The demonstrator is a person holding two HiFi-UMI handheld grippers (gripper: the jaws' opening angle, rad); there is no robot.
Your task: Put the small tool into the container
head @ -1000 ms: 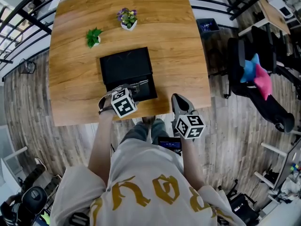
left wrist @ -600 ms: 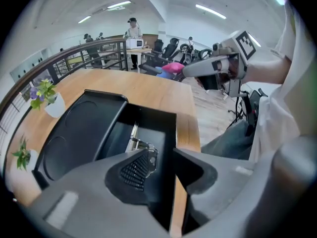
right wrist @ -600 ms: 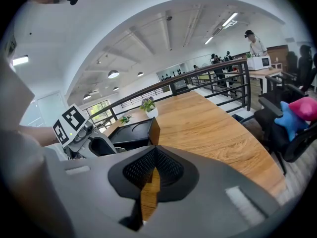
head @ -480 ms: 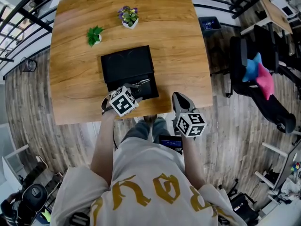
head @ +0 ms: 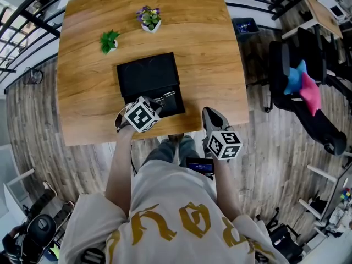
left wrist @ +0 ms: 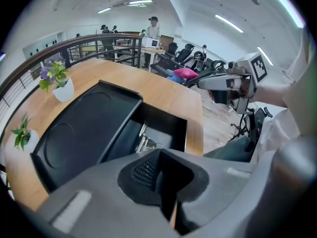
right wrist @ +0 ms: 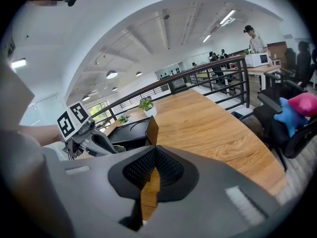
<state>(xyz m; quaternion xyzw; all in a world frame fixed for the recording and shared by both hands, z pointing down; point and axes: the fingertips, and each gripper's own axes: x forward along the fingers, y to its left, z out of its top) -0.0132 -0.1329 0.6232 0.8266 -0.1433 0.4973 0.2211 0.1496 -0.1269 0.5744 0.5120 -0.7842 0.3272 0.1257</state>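
Observation:
A black container (head: 147, 76) lies on the wooden table (head: 209, 48), its lid folded back and its open compartment (left wrist: 166, 129) toward the near edge. A small metal tool (head: 165, 98) rests in that compartment; in the left gripper view the tool (left wrist: 144, 143) sits just beyond my jaws. My left gripper (head: 147, 108) hovers over the container's near left corner, and its jaws (left wrist: 161, 175) are shut with nothing between them. My right gripper (head: 212, 119) hangs off the table's near edge, right of the container, also shut and holding nothing (right wrist: 148, 182).
Two small potted plants (head: 148, 20) (head: 109, 41) stand behind the container. A black chair holding blue and pink plush (head: 301, 89) is to the right of the table. A metal railing (head: 27, 15) runs along the far left. People stand far off in the room.
My left gripper has crept slightly forward and left over the container's near edge. The right gripper has barely shifted. The tool stays in the compartment.

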